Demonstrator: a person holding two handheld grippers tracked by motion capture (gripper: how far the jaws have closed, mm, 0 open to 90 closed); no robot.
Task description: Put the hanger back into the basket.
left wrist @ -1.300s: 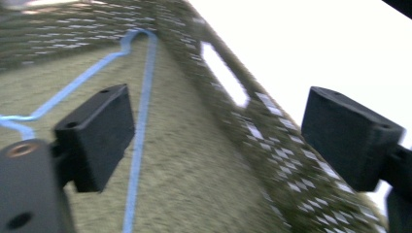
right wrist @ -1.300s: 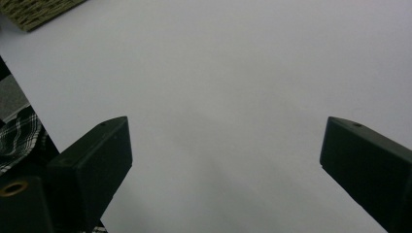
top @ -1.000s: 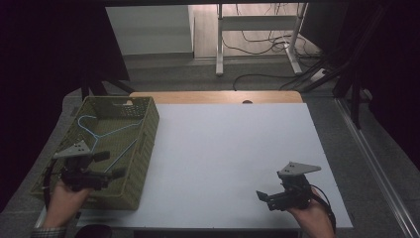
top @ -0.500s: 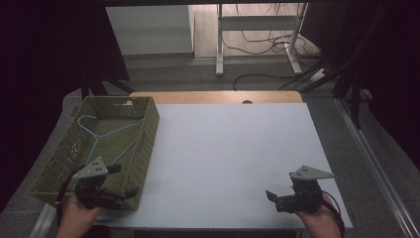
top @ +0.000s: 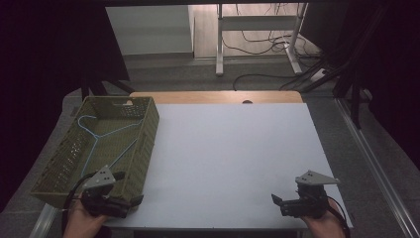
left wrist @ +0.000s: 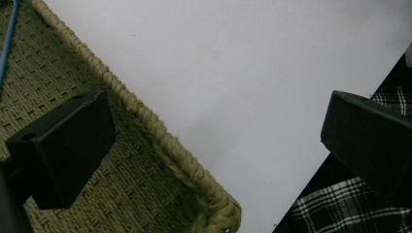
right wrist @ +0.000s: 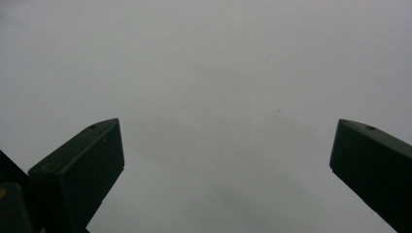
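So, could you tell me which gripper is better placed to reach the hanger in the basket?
Left: the left gripper sits open at the basket holding the hanger.

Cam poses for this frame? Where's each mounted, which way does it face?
High view: above the person's side, facing forward and down on the white table; both hands, left gripper, right gripper.
Left gripper view: on the left gripper, over the basket corner; jaws apart.
Right gripper view: on the right gripper, facing bare table; jaws apart.
Shared: the table; basket in two.
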